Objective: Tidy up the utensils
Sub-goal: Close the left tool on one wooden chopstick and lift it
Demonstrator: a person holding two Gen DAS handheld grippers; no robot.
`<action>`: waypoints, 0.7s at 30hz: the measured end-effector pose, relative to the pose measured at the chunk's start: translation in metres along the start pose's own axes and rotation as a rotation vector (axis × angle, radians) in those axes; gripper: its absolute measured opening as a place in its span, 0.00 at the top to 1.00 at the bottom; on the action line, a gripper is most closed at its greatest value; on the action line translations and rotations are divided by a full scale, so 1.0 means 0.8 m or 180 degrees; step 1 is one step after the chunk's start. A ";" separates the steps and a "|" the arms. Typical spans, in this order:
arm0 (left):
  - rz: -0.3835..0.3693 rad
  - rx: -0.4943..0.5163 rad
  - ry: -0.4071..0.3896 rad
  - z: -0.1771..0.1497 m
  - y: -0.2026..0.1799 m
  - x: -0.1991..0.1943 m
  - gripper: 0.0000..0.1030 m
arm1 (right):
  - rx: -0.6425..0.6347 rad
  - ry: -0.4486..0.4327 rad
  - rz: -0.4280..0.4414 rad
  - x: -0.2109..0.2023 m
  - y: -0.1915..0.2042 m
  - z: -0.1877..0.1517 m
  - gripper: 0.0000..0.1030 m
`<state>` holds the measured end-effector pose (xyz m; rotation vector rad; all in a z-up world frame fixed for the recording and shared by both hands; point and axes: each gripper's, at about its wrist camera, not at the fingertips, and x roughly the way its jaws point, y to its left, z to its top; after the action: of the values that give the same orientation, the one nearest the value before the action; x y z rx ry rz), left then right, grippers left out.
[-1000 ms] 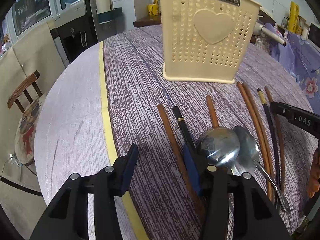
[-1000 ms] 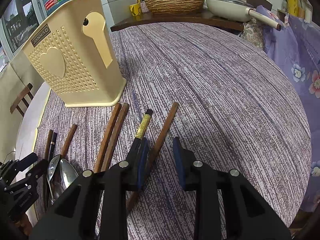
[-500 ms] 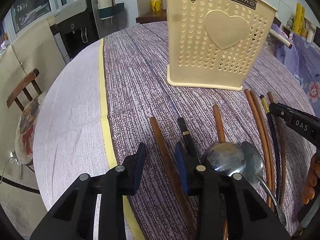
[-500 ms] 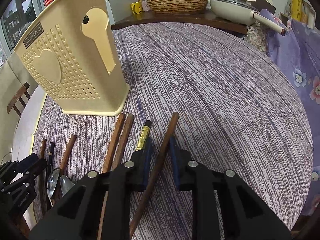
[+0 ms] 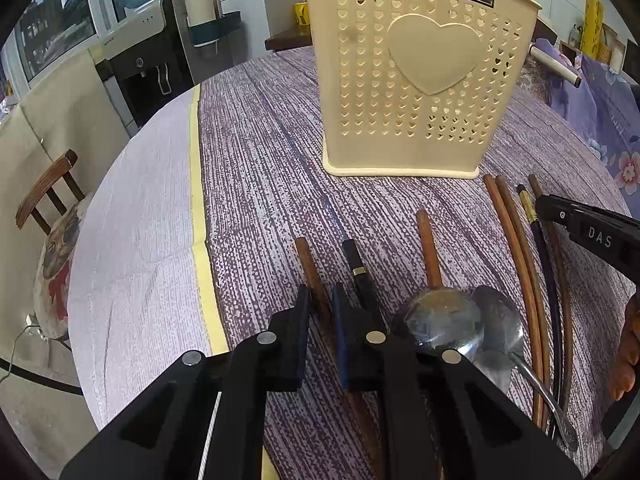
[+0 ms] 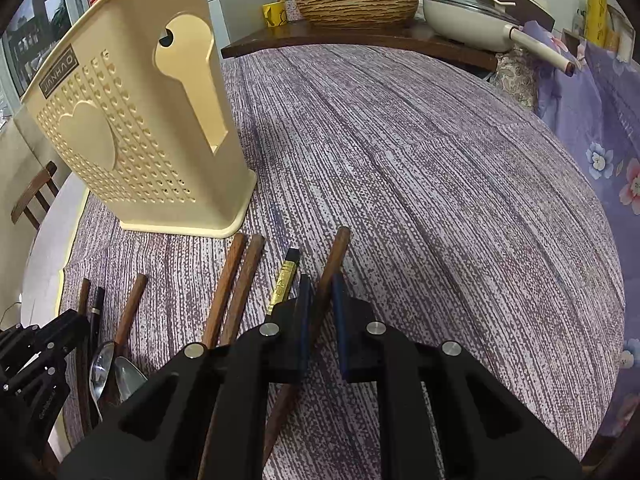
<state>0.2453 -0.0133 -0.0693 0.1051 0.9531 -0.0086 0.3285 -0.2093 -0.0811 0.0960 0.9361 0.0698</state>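
Left gripper [image 5: 320, 300]: jaws have just been closing, now nearly together w/ a brown wooden chopstick [image 5: 306, 256] pinched between the blue pads, stick lying flat on the cloth. Right gripper [image 6: 321, 292]: same, jaws just closed in on another brown chopstick [image 6: 334, 254], pads pressing both sides; its far tip points toward the holder's right corner.

Landmark = cream holder [image 5: 416, 68], upright plastic box, flat front w/ raised heart and rows of small heart-shaped holes, "JIANHAO" label at top, keyhole-shaped cutout in its side wall (right wrist view). All loose utensils lie on the near side of it, roughly parallel, tips pointing at its base:
- left-held chopstick, near of holder's left corner
- black chopstick w/ gold band [image 5: 358, 266], just right of that
- another brown stick [image 5: 428, 248], its near end going under the spoons
- two steel spoons [image 5: 444, 320], shiny, bowls overlapping, thin handles running away from the holder
- pair of reddish-brown sticks [image 5: 516, 240] touching side by side, near of holder's right corner
- dark stick w/ gold section [image 5: 528, 208], then the right-held one, furthest right.

Tablecloth [image 5: 260, 160]: purple-white streaked weave, round table; pale cloth w/ yellow edging to holder's left. Fingers of a hand [image 5: 626, 348] show at frame edge behind right gripper.
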 end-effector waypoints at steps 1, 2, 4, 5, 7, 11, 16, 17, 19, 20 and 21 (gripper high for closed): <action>0.0000 0.0000 -0.0003 0.000 0.000 0.000 0.89 | -0.0015 -0.0002 -0.0007 0.000 0.001 0.000 0.88; -0.0002 0.0001 -0.0007 0.000 0.000 0.000 0.89 | -0.0028 -0.0009 -0.0013 -0.001 0.002 -0.001 0.88; -0.0014 0.0003 -0.0016 -0.001 0.001 0.000 0.89 | -0.0049 -0.0021 -0.0027 -0.001 0.004 -0.003 0.88; -0.0023 -0.0002 -0.0016 -0.001 0.002 0.000 0.89 | -0.0070 -0.0027 -0.0045 -0.001 0.005 -0.003 0.88; -0.0031 0.0002 -0.0015 -0.001 0.002 0.000 0.89 | -0.0100 -0.0043 -0.0078 -0.002 0.009 -0.004 0.88; -0.0020 0.0009 -0.0041 -0.003 0.000 -0.001 0.90 | -0.0098 -0.0067 -0.0082 -0.003 0.012 -0.009 0.88; -0.0041 -0.0002 -0.0055 -0.002 0.002 -0.001 0.91 | -0.0061 -0.0087 -0.0029 -0.005 0.009 -0.010 0.88; -0.0047 -0.0010 -0.0056 -0.002 0.002 -0.001 0.91 | -0.0047 -0.0092 -0.0011 -0.005 0.007 -0.009 0.88; -0.0066 -0.0028 -0.0064 -0.001 0.004 -0.001 0.92 | 0.0006 -0.0087 0.0071 -0.004 0.003 -0.007 0.89; -0.0069 -0.0032 -0.0066 -0.001 0.004 0.000 0.92 | 0.0028 -0.0084 0.0102 -0.003 0.001 -0.005 0.89; -0.0076 -0.0038 -0.0066 0.000 0.005 0.000 0.92 | 0.0045 -0.0090 0.0130 -0.003 0.000 -0.005 0.89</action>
<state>0.2457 -0.0095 -0.0689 0.0824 0.9336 -0.0259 0.3242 -0.2096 -0.0816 0.1288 0.9064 0.0994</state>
